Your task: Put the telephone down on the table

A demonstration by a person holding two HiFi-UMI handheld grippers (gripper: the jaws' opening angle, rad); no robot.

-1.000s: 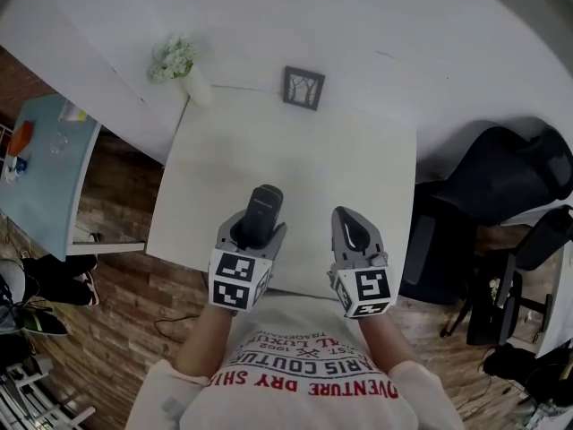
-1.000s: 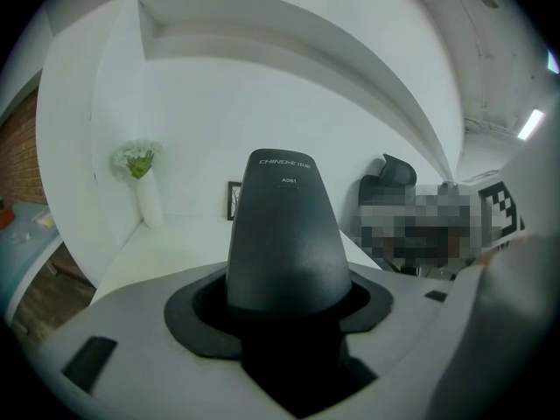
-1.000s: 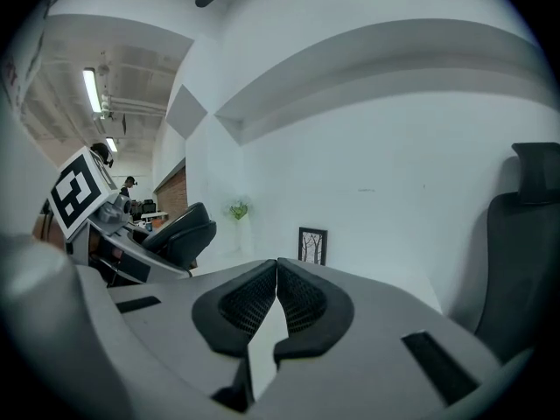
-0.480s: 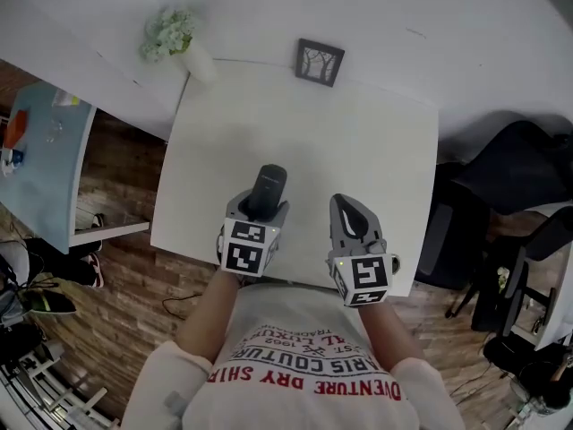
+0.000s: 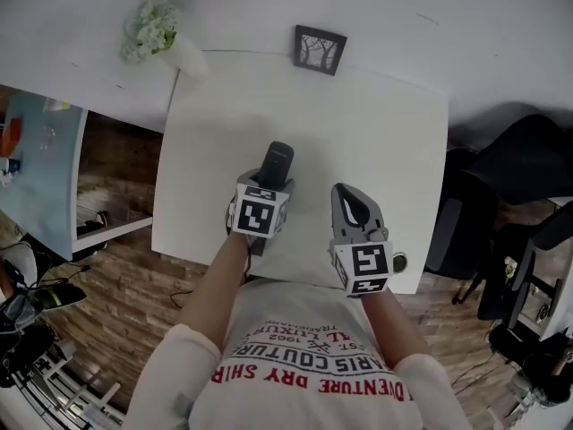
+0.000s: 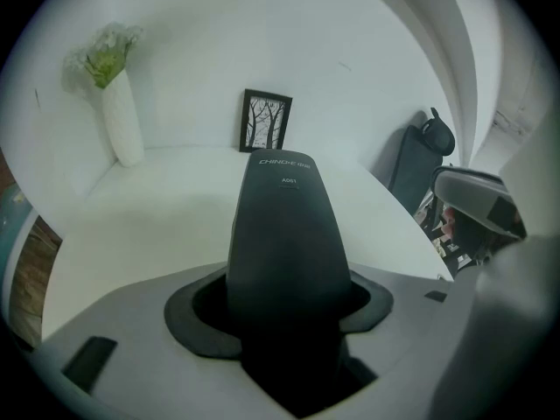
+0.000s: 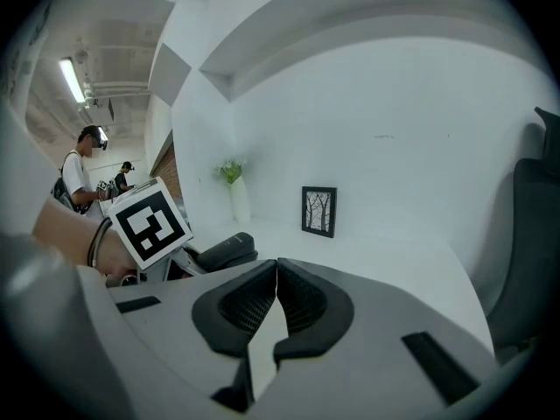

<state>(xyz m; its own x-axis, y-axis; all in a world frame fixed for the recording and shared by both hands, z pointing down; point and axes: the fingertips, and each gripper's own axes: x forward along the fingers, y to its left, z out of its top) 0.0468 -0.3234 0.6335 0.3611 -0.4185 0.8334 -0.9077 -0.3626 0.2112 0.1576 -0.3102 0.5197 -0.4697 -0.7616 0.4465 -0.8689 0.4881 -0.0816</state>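
Note:
The black telephone (image 5: 277, 161) is a handset that sticks out forward from my left gripper (image 5: 267, 189), whose jaws are shut on its lower end. In the left gripper view the telephone (image 6: 284, 226) fills the middle and points toward the far wall over the white table (image 6: 166, 199). From the right gripper view the telephone (image 7: 224, 249) shows tilted a little above the tabletop. My right gripper (image 5: 352, 211) hovers over the table's near edge, to the right of the left one. Its jaws (image 7: 276, 278) are shut with nothing between them.
A small framed picture (image 5: 320, 50) leans against the wall at the back of the white table (image 5: 376, 124). A white vase with flowers (image 5: 166, 45) stands at the back left corner. A black chair (image 5: 510, 173) is to the right and a blue side table (image 5: 40, 168) to the left.
My left gripper has carried the telephone forward and a little to the right, further over the table. The right gripper has stayed about where it was.

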